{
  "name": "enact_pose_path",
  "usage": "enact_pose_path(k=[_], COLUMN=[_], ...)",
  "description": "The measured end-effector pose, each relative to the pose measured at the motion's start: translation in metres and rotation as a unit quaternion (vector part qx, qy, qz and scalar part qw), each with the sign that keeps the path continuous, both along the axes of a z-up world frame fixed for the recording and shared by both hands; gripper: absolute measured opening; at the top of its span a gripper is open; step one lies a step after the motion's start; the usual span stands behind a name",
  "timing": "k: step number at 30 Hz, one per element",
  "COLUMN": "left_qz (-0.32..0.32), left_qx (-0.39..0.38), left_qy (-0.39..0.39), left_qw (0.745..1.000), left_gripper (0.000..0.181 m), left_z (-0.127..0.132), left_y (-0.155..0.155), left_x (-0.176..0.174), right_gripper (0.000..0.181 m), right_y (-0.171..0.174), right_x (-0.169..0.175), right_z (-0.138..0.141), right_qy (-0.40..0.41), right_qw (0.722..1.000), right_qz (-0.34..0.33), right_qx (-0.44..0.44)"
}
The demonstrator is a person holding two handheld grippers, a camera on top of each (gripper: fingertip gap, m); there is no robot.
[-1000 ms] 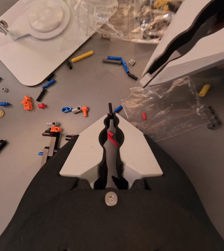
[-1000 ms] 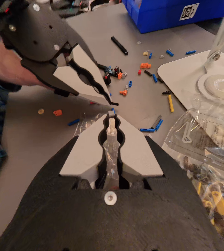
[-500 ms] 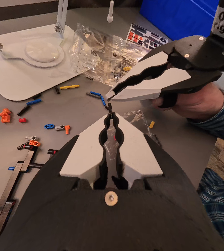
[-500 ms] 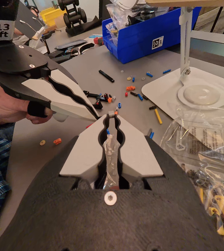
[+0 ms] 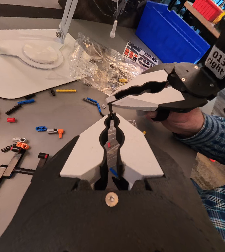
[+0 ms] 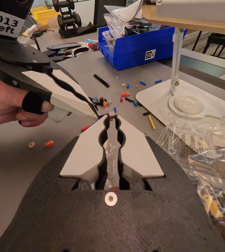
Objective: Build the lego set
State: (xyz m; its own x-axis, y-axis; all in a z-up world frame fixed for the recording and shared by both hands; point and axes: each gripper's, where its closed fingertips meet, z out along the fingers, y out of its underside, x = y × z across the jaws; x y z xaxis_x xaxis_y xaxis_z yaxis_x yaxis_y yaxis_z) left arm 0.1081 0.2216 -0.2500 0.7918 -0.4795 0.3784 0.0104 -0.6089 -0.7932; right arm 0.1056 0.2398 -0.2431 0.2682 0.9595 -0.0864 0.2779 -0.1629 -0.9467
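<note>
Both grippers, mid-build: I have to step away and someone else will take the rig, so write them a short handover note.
Left gripper: shut on a small black pin, held above the grey table.
Right gripper: shut on a small light grey block.
The two tips meet; in the left wrist view the pin's top reaches the right gripper's tip, but whether it is seated cannot be told.
Loose blue, orange, red and yellow pieces lie across the table; the partly built black frame lies to the left; clear bags of parts lie by the white stand base.
Left: join pin and block, then continue the build.
</note>
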Motion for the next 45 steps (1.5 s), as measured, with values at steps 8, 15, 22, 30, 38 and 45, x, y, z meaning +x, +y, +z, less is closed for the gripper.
enact_pose_path(k=[8, 15, 22, 30, 38, 45], left_qz=[0.006, -0.014, -0.022, -0.020, -0.031, -0.038], left_qx=[-0.031, -0.040, -0.047, -0.051, -0.066, -0.081], left_qy=[-0.116, -0.128, -0.130, -0.145, -0.155, -0.151], left_qw=[0.993, 0.991, 0.990, 0.988, 0.985, 0.984], left_gripper=[0.001, 0.000, 0.001, 0.000, 0.000, 0.000], left_z=[0.010, 0.017, 0.018, 0.018, 0.017, 0.008], left_y=[0.000, -0.004, -0.005, -0.006, -0.009, -0.011], left_x=[0.003, 0.003, 0.005, 0.006, 0.006, 0.007], right_gripper=[0.006, 0.005, 0.005, 0.005, 0.005, 0.005], right_y=[0.000, -0.005, -0.007, -0.008, -0.011, -0.013], right_x=[0.000, 0.002, 0.002, 0.002, 0.004, 0.005], right_z=[0.010, 0.015, 0.017, 0.017, 0.015, 0.006], right_qy=[-0.008, -0.015, -0.013, 0.004, -0.015, -0.029], right_qw=[0.996, 0.990, 0.988, 0.989, 0.983, 0.983], right_qz=[-0.009, 0.047, 0.073, 0.077, 0.094, 0.100], right_qx=[0.092, 0.135, 0.139, 0.123, 0.156, 0.152])
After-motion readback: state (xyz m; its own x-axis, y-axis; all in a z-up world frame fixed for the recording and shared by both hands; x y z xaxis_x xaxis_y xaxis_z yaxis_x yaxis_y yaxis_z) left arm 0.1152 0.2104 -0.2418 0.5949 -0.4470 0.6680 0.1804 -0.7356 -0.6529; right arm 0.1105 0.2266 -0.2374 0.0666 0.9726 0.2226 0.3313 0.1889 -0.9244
